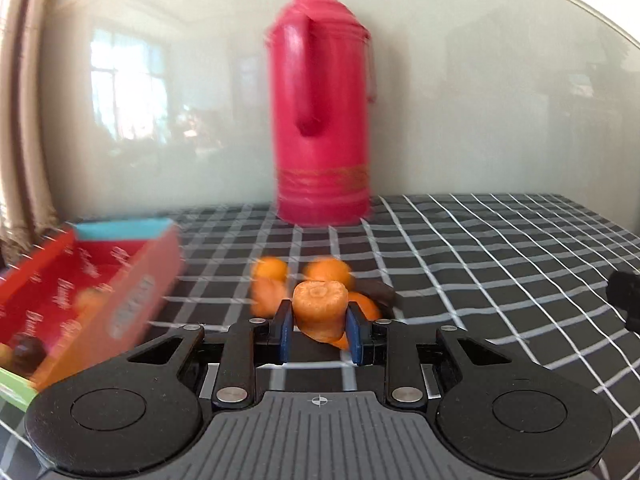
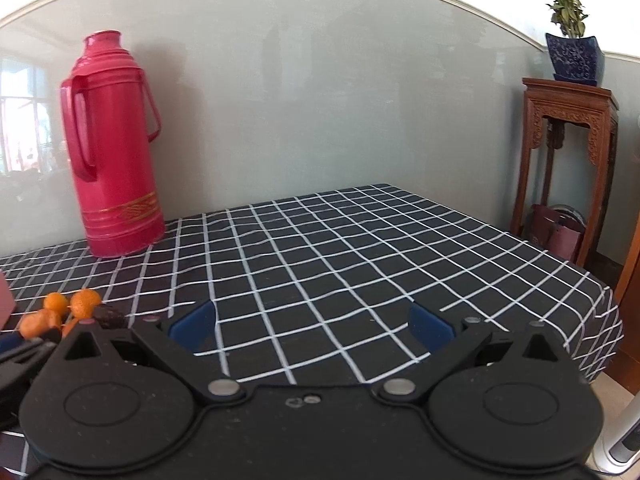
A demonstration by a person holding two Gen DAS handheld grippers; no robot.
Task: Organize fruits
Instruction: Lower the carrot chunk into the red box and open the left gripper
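My left gripper (image 1: 319, 330) is shut on an orange carrot piece (image 1: 319, 307), its cut end facing the camera, held just above the checked tablecloth. Behind it lie small oranges (image 1: 330, 271) and a dark fruit (image 1: 378, 292) in a loose cluster. A red box (image 1: 80, 292) stands at the left with a small orange and a dark fruit (image 1: 27, 354) inside. In the right wrist view my right gripper (image 2: 312, 330) hangs open over bare cloth, with nothing between its blue pads (image 2: 430, 330). The same oranges (image 2: 85, 301) and the dark fruit (image 2: 109, 317) show at that view's lower left.
A tall red thermos (image 1: 322, 112) stands at the back against the glossy wall. The black checked tablecloth (image 2: 360, 264) ends at the right edge. Beyond it stands a carved wooden stand (image 2: 568, 160) with a potted plant (image 2: 572, 48) on top.
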